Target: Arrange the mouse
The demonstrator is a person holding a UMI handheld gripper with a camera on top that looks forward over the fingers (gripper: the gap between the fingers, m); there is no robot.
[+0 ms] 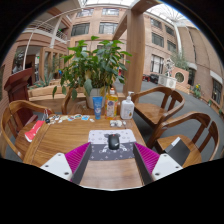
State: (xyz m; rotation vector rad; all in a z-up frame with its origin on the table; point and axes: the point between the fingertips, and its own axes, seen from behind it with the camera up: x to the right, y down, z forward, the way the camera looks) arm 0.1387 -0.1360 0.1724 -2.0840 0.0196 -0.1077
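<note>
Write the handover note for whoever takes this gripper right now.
Gripper: fingers open, holding nothing, above the near edge of the wooden table.
Mouse: dark, on the patterned mouse mat, just ahead of the fingers and centred between them, not touched.
Beyond it: bottles and a potted plant.
Done: nothing visibly.
Left: close in, grasp the mouse and arrange it.
</note>
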